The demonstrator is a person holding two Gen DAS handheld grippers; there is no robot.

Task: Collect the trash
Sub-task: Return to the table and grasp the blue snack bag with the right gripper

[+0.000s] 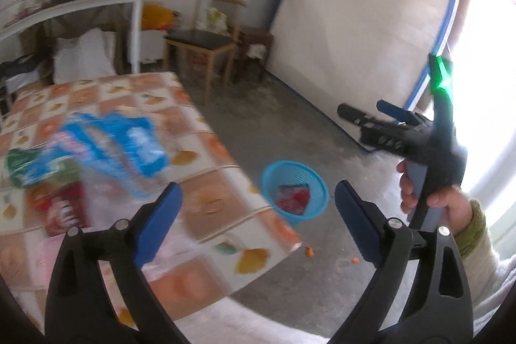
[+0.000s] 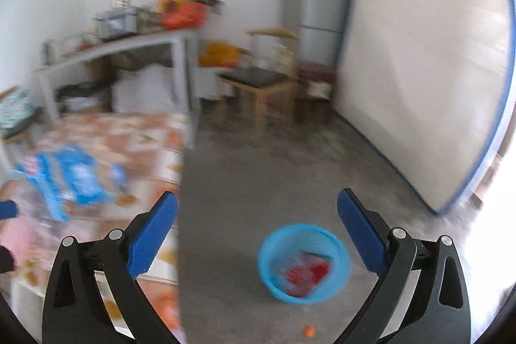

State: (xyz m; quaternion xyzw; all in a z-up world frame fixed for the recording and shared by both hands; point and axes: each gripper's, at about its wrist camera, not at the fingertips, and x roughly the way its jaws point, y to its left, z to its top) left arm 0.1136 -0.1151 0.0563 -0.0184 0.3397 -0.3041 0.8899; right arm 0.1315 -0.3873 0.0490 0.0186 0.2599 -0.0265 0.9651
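Ribbed plastic basket (image 2: 303,263), glossy wrappers (image 1: 106,147) — rough concrete floor (image 1: 290,124)

A table covered in an orange-and-white fruit-patterned oilcloth (image 1: 206,182) carries a blurred blue-and-white plastic wrapper (image 1: 129,144), with a green packet (image 1: 22,166) to its left and a red packet (image 1: 61,208) nearer. On the grey concrete floor (image 1: 290,124) to the table's right stands a round blue plastic basket (image 2: 303,263) holding red trash, and small orange scraps (image 1: 309,252) lie near it.
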